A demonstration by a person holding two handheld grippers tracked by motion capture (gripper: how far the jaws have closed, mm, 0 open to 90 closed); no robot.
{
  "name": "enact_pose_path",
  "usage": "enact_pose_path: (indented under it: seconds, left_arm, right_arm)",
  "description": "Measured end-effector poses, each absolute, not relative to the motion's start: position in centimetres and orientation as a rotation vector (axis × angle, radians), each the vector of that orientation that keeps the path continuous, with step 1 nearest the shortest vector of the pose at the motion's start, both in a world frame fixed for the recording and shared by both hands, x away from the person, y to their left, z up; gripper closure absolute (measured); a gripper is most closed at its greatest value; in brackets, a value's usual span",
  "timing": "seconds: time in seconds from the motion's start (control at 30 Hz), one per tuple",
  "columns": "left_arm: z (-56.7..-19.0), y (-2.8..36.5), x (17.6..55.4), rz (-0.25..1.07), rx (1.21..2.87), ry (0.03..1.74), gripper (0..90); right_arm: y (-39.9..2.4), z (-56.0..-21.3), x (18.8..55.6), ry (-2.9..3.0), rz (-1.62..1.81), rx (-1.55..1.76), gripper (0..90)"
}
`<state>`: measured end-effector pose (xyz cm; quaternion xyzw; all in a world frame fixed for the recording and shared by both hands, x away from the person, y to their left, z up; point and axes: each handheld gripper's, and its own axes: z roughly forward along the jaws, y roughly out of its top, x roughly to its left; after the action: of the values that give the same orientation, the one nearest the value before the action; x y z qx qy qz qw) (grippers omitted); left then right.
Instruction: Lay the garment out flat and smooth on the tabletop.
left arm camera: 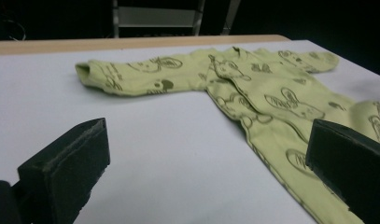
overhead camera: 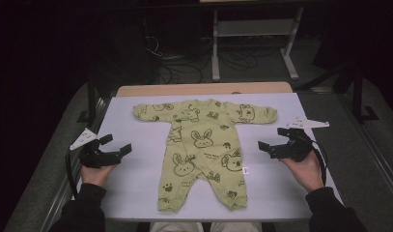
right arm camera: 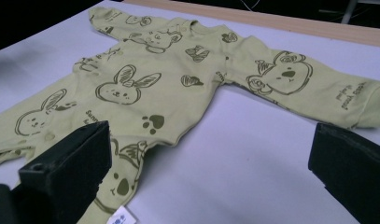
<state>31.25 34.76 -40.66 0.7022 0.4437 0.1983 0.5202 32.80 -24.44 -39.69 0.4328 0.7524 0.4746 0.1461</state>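
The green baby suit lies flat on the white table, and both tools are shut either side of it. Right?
Not quite: both tools are open. The left tool and right tool show spread jaws in the high view, either side of the baby suit lying flat on the table.

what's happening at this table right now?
A person holds a tool in each hand at a table covered in white. A yellow-green baby romper printed with animals lies spread flat, front up, sleeves out and legs toward the person. The left tool sits to the romper's left and the right tool to its right, both open and touching nothing. Neither has gripped the romper yet.
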Motion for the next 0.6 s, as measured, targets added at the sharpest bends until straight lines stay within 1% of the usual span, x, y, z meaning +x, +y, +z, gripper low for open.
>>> enact_pose_path:
  seconds: [0.33,0.6]
  left_arm:
    - [-41.3,35.2,28.9,0.508,1.709,1.068,0.0]
    - [-41.9,35.6,28.4,0.467,1.770,1.052,0.0]
  right_arm:
    - [-24.9,-41.0,30.7,2.174,1.364,1.225,0.0]
    - [-24.9,-41.8,29.3,2.163,1.344,1.240,0.0]
